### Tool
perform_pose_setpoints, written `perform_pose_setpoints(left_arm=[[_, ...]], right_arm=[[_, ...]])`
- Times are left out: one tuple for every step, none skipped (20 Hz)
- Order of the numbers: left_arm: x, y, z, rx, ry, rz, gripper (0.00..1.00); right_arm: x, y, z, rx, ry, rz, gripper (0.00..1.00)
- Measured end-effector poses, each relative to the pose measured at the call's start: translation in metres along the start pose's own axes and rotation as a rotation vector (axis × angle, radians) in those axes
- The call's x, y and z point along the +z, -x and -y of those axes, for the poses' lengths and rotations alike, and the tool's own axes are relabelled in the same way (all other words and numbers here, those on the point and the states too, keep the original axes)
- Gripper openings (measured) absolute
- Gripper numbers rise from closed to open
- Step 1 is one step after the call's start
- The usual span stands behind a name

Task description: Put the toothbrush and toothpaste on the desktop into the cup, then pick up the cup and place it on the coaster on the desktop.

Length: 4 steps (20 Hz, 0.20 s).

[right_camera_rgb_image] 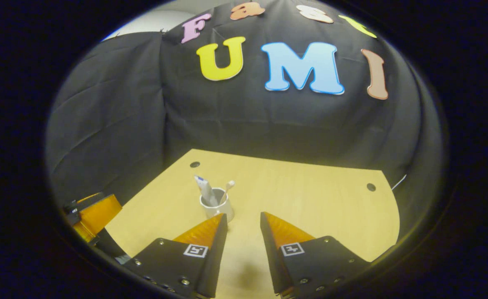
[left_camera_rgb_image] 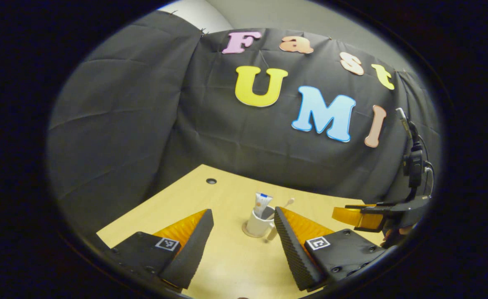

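A white cup (left_camera_rgb_image: 259, 226) stands upright on a round pale coaster (left_camera_rgb_image: 245, 231) on the wooden desktop (left_camera_rgb_image: 227, 265). A white toothpaste tube (left_camera_rgb_image: 263, 202) and a toothbrush (left_camera_rgb_image: 288, 202) stick up out of the cup. My left gripper (left_camera_rgb_image: 244, 213) is open, a little short of the cup, and holds nothing. In the right gripper view the cup (right_camera_rgb_image: 218, 206) holds the toothpaste (right_camera_rgb_image: 204, 189) and the toothbrush (right_camera_rgb_image: 229, 187), just beyond the left fingertip. My right gripper (right_camera_rgb_image: 244, 216) is open and holds nothing. The cup's base is hidden there.
The right gripper (left_camera_rgb_image: 362, 216) hangs at the desk's right side in the left gripper view. At the left edge of the right gripper view is the left gripper (right_camera_rgb_image: 96, 214). The desktop (right_camera_rgb_image: 310, 195) has small cable holes (right_camera_rgb_image: 371, 187) near its back edge. Black cloth walls close in behind.
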<state>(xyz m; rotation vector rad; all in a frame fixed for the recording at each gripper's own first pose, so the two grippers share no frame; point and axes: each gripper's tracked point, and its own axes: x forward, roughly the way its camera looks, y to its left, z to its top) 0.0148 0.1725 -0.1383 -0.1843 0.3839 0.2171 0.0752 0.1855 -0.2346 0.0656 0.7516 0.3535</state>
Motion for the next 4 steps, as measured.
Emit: perform_pose_setpoints(left_arm=[[0.014, 0.0, 0.004, -0.005, -0.017, 0.026, 0.96], [0.029, 0.002, 0.008, -0.014, -0.031, 0.054, 0.95], [0.045, 0.003, 0.013, -0.029, -0.041, 0.085, 0.95], [0.059, 0.007, 0.018, -0.038, -0.047, 0.115, 0.95]], right_arm=[[0.012, 0.008, 0.001, -0.009, -0.008, 0.031, 0.48], [0.024, 0.021, 0.005, -0.025, -0.018, 0.067, 0.49], [0.039, 0.03, 0.009, -0.045, -0.025, 0.109, 0.48], [0.052, 0.038, 0.014, -0.069, -0.03, 0.151, 0.49]])
